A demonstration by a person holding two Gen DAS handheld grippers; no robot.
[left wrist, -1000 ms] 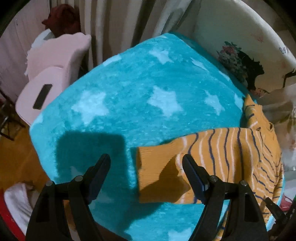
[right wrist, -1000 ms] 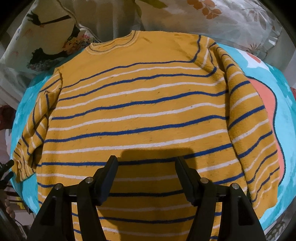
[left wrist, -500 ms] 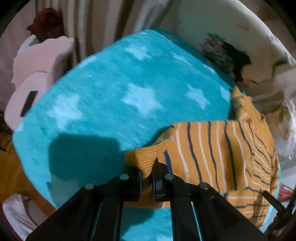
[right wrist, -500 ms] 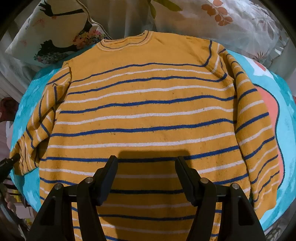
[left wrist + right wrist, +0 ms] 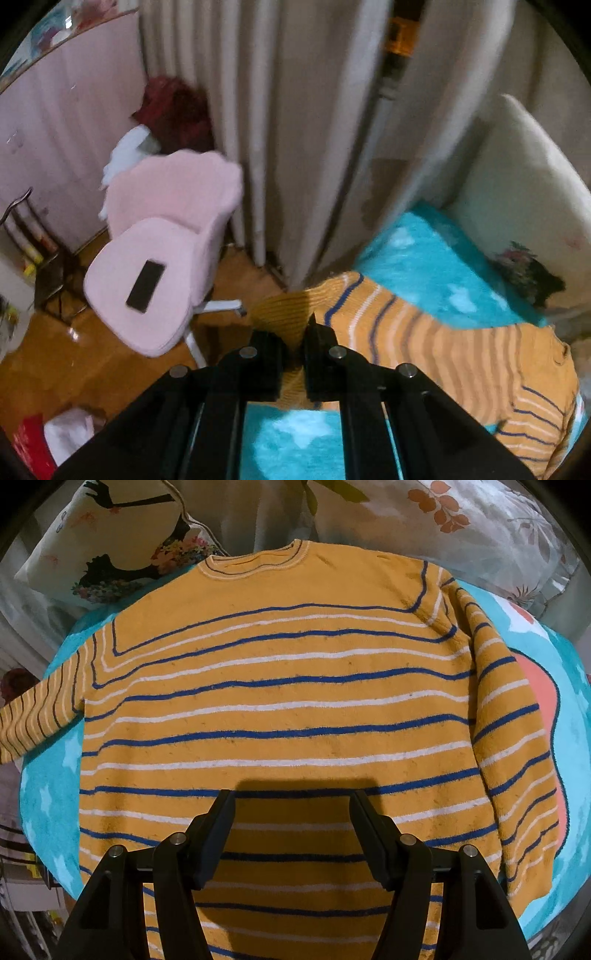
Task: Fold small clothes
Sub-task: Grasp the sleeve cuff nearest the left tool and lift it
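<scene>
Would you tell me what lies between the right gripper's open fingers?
Only the striped sweater body shows between the right gripper's open fingers, in the right wrist view.

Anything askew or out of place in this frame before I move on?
Nothing damaged or spilled. The yellow striped knit sweater lies flat on the turquoise star-patterned blanket, but unevenly: the left gripper holds one sleeve cuff stretched out sideways, while the other sleeve lies along the body. The right gripper is open above the hem.

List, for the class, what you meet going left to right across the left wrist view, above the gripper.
Pink chair with a phone on its seat → curtain → sweater sleeve → blue blanket → white pillow.
</scene>
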